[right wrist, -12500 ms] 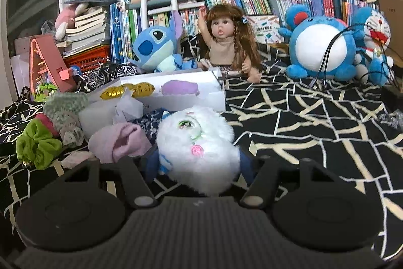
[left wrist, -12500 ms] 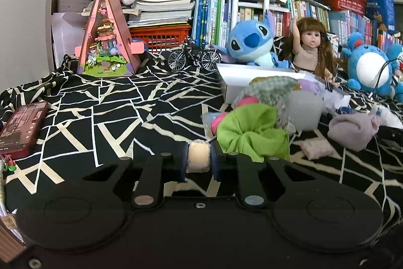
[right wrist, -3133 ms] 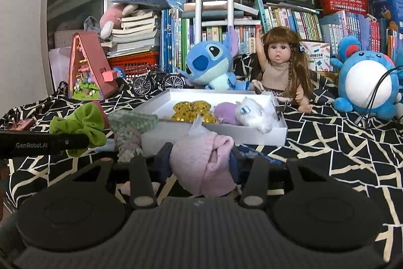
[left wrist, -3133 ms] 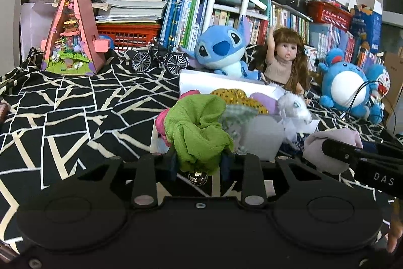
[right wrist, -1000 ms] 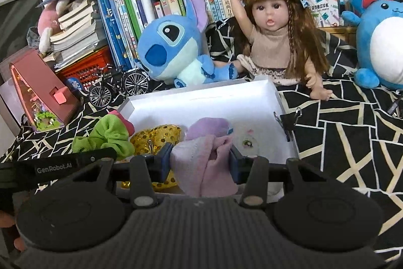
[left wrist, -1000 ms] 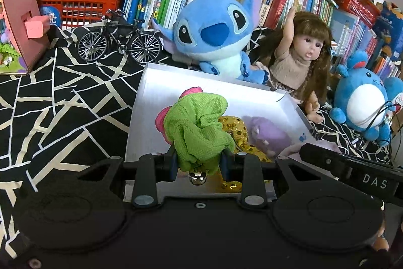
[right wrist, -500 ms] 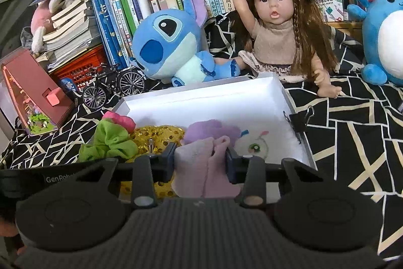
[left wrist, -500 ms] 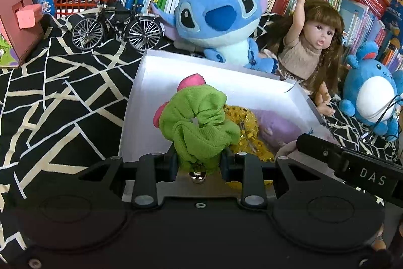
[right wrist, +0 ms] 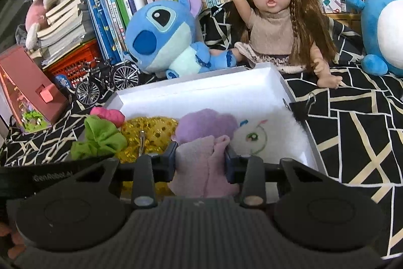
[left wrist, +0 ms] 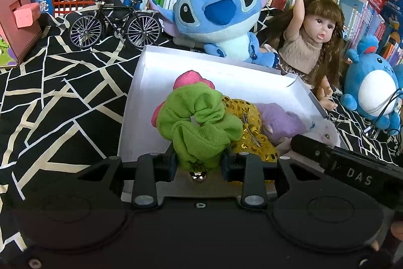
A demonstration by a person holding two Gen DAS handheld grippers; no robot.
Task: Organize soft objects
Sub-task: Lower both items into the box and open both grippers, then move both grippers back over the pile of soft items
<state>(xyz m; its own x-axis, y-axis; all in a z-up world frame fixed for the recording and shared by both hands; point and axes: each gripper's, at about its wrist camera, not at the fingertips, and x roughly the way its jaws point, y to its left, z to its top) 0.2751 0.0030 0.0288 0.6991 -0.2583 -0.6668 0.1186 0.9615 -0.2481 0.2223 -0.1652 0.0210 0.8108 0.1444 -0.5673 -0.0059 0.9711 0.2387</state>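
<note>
Green scrunchie (left wrist: 199, 125) clamped in left gripper (left wrist: 199, 163), pale pink cloth (right wrist: 204, 163) pinched by right gripper (right wrist: 201, 163); both held over white box (right wrist: 201, 95) for deposit.

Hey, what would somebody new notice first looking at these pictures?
Probably the white box in the middle, with a gold sequin piece and a white plush inside. Over its near edge, the left gripper pinches a green scrunchie and the right gripper a pink cloth.
</note>
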